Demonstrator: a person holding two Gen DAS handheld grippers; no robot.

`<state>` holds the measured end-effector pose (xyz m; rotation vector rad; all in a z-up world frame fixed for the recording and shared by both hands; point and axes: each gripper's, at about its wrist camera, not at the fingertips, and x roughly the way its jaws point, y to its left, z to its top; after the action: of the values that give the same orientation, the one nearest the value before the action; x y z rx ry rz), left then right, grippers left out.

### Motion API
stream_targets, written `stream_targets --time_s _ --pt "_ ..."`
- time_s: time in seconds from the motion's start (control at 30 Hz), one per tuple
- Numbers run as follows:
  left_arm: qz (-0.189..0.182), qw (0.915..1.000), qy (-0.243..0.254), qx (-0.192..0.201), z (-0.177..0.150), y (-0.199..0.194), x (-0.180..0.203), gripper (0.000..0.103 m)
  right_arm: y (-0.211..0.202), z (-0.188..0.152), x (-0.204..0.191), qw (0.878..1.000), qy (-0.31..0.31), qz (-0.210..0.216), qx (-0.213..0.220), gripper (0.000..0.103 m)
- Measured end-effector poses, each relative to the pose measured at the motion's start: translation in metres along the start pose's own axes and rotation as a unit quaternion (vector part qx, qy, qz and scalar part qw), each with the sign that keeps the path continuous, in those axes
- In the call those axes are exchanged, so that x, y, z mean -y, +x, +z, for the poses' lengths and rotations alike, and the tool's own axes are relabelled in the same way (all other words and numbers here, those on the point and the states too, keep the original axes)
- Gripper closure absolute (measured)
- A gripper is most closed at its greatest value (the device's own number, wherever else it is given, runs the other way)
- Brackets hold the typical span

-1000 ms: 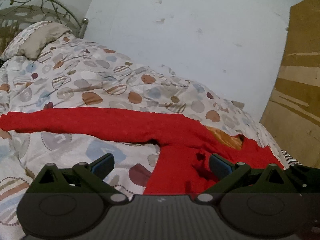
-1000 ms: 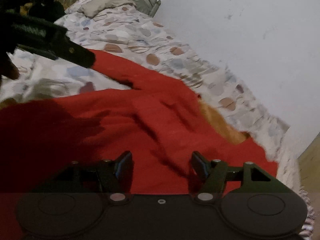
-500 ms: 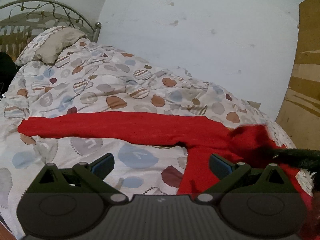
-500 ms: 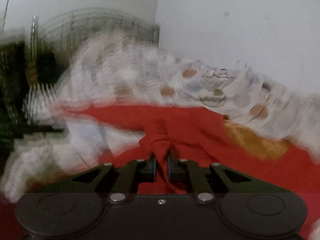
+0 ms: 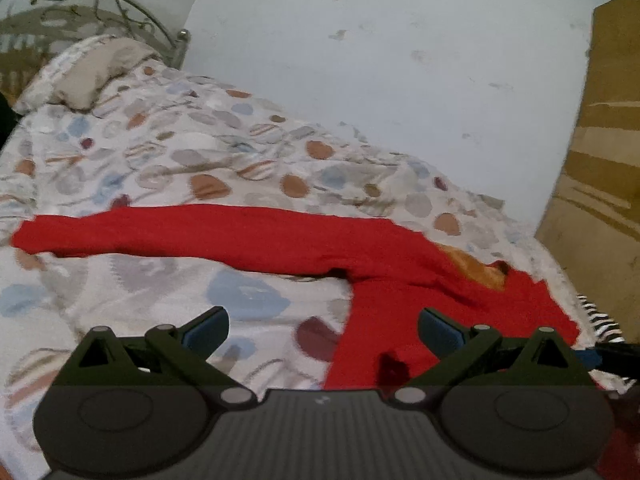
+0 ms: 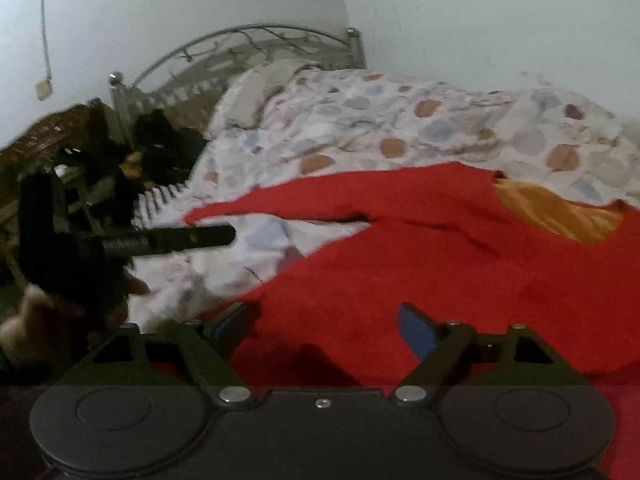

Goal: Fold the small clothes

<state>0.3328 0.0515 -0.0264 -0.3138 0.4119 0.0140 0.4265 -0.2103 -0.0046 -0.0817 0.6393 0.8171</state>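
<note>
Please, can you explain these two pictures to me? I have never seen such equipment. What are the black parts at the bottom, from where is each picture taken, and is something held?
No robot is here: a person carries one hand-held gripper in each hand, and a small camera on each looks forward along its two fingers. One picture comes from the left hand-held gripper, the other from the right hand-held gripper; the black parts are their fingers. Both look over a bed with a spotted duvet. On it lies a red garment, one sleeve stretched out. Nothing is held: the left jaws stand open, and the right jaws are opening above the red cloth.
</note>
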Motion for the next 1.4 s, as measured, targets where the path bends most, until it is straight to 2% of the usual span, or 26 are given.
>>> stream_targets --time_s 0.1,0.2,0.27,0.33,0.4,0.43,0.5,0.6,0.7,0.77,0.83,0.87,0.93,1.0,1.07,1.4 --pt "-0.019 0.9993 0.019 -0.025 -0.005 0.019 0.015 0.000 -0.022 -0.013 0.012 0.998 0.005 -0.060 0.021 0.002" --pt "-0.004 0.9978 0.042 -0.052 -0.016 0.041 0.031 0.000 -0.042 -0.020 0.027 0.985 -0.009 -0.172 0.030 0.002" --pt "0.019 0.9959 0.055 -0.069 -0.022 0.051 0.040 0.000 -0.048 -0.024 0.038 0.961 -0.036 -0.275 0.021 0.001" --pt "0.030 0.9954 0.053 -0.074 -0.026 0.056 0.043 0.000 -0.045 -0.031 0.052 0.920 -0.080 -0.383 0.000 0.001" --pt "0.027 0.9956 0.044 -0.078 -0.028 0.059 0.042 0.000 -0.036 -0.038 0.068 0.885 -0.119 -0.450 -0.018 0.001" --pt "0.027 0.9955 0.041 -0.081 -0.028 0.060 0.042 0.000 -0.030 -0.041 0.077 0.873 -0.140 -0.466 -0.027 0.001" --pt "0.029 0.9954 0.041 -0.082 -0.029 0.064 0.043 0.000 -0.018 -0.046 0.093 0.864 -0.178 -0.470 -0.036 0.001" --pt "0.031 0.9951 0.049 -0.081 -0.028 0.066 0.044 0.000 0.005 -0.051 0.108 0.836 -0.229 -0.498 -0.039 0.001" --pt "0.033 0.9948 0.055 -0.079 -0.027 0.067 0.048 0.000 0.022 -0.045 0.120 0.825 -0.244 -0.509 -0.021 0.001" --pt "0.031 0.9948 0.058 -0.077 -0.026 0.068 0.051 0.000 0.030 -0.046 0.127 0.809 -0.261 -0.527 -0.016 0.001" --pt "0.024 0.9948 0.063 -0.076 -0.024 0.069 0.055 0.000 0.026 -0.043 0.134 0.796 -0.245 -0.554 0.000 0.001" --pt "0.020 0.9947 0.065 -0.077 -0.024 0.070 0.057 0.000 0.019 -0.040 0.140 0.792 -0.215 -0.571 0.012 0.001" --pt "0.008 0.9943 0.067 -0.082 -0.025 0.074 0.061 0.000 -0.004 -0.036 0.155 0.797 -0.133 -0.588 0.033 0.001" --pt "0.007 0.9929 0.077 -0.090 -0.030 0.079 0.066 0.000 -0.019 -0.037 0.173 0.799 -0.062 -0.598 0.027 0.001" --pt "0.012 0.9926 0.087 -0.084 -0.034 0.079 0.069 0.000 -0.029 -0.043 0.185 0.812 -0.014 -0.584 0.016 0.001" --pt "-0.009 0.9952 0.060 -0.076 -0.042 0.079 0.055 0.000 -0.031 -0.052 0.185 0.822 0.025 -0.569 -0.024 0.001"
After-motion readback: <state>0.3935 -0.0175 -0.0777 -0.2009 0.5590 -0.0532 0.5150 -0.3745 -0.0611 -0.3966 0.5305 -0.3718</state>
